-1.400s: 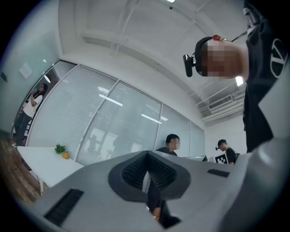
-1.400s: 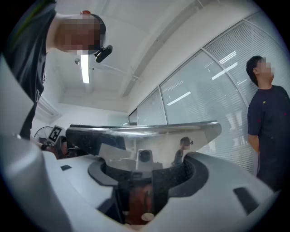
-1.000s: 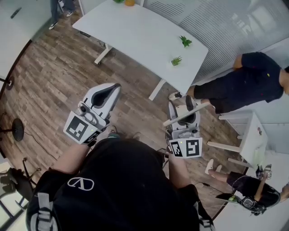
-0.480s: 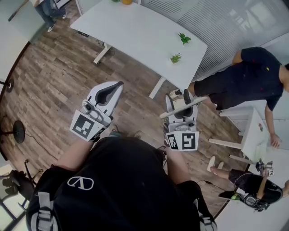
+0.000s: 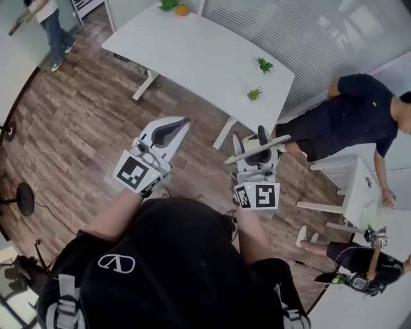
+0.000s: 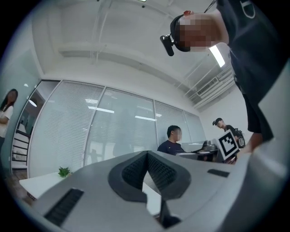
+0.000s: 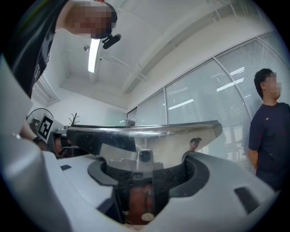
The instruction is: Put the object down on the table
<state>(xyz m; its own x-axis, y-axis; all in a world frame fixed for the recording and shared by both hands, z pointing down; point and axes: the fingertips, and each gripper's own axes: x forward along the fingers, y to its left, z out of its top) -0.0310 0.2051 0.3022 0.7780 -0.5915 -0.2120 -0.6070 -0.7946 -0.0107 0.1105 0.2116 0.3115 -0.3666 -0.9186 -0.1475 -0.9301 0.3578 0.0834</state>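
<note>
My right gripper (image 5: 255, 139) is shut on a flat metal tool (image 5: 258, 148), held level across its jaws, waist-high above the wooden floor. In the right gripper view the shiny blade (image 7: 145, 130) spans the frame and its brown handle (image 7: 138, 199) sits between the dark pads. My left gripper (image 5: 179, 123) is shut, with nothing between its jaws, which meet in the left gripper view (image 6: 147, 156). The white table (image 5: 192, 51) stands ahead of both grippers, apart from them.
Two small green plants (image 5: 264, 62) (image 5: 254, 94) stand near the table's right end; an orange thing (image 5: 182, 9) sits at its far end. A person in a dark shirt (image 5: 350, 115) stands to the right, by a small white table (image 5: 354, 193). Another person (image 5: 48, 26) walks at the far left.
Both grippers have moved forward toward the white table, the left one also to the right. The tool stays in the right gripper. The person at the far left has walked on.
</note>
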